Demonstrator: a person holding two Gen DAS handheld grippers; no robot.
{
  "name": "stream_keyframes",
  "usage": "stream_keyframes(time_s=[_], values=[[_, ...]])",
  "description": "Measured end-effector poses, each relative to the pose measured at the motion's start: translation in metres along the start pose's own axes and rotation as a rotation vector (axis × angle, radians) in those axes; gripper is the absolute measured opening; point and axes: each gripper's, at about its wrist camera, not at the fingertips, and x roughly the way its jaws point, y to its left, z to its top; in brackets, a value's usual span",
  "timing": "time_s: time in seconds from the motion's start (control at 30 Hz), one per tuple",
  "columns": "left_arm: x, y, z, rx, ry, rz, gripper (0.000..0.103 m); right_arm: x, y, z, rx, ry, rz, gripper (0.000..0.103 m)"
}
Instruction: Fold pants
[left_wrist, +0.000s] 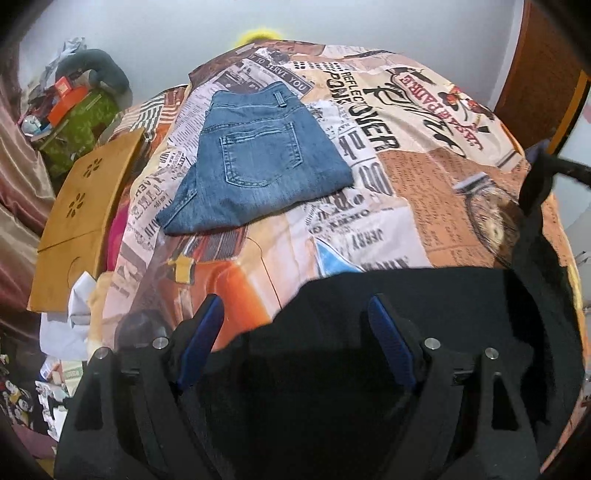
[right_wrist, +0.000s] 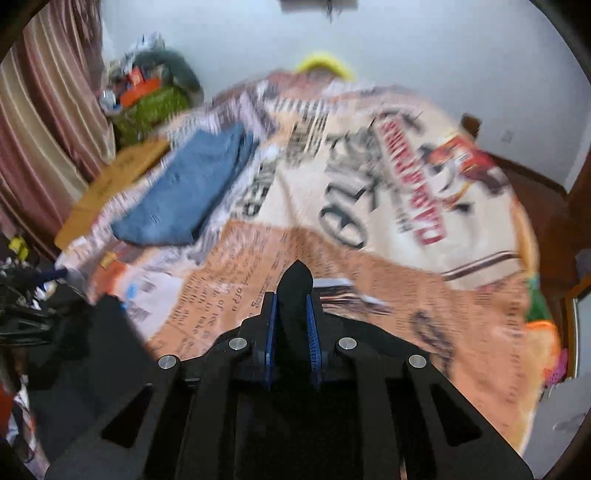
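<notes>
Faded blue denim jeans (left_wrist: 255, 166), stitched and coarse-woven, are seen on a bed (left_wrist: 424, 177) covered in soft, matt printed cloth. Black matt fabric pants (left_wrist: 424, 295) are draped nearby. The left claw (left_wrist: 295, 325) and right claw (right_wrist: 291, 314) are shown in matt black plastic with ribbed blue pads and shiny metal pins. A smooth wooden board (left_wrist: 85, 206) is leaned alongside.

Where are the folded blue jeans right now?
In the left wrist view, the folded jeans lie on the printed bedspread, upper left of centre, beside the wooden board.
</notes>
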Motion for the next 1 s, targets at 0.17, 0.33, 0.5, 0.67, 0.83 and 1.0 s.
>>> stream_keyframes(time_s=[0.17, 0.33, 0.5, 0.67, 0.83, 1.0], values=[[-0.019, -0.013, -0.013, 0.022, -0.002, -0.008, 0.082, -0.078, -0.021, -0.015, 0.035, -0.099, -0.044, 0.014], [-0.031, -0.033, -0.026, 0.044, 0.017, -0.049, 0.086, -0.119, -0.035, -0.044, 0.039, -0.135, -0.108, 0.014], [-0.033, -0.063, -0.045, 0.085, 0.068, -0.101, 0.087, -0.141, -0.054, -0.082, 0.109, -0.161, -0.116, 0.014], [-0.032, -0.095, -0.067, 0.161, 0.104, -0.108, 0.087, -0.145, -0.069, -0.131, 0.174, -0.118, -0.145, 0.014], [-0.033, -0.102, -0.082, 0.145, 0.072, -0.064, 0.096, -0.138, -0.086, -0.185, 0.268, -0.052, -0.153, 0.014], [-0.027, -0.086, -0.085, 0.01, 0.108, -0.117, 0.101, -0.122, -0.092, -0.226, 0.35, 0.015, -0.154, 0.015]])
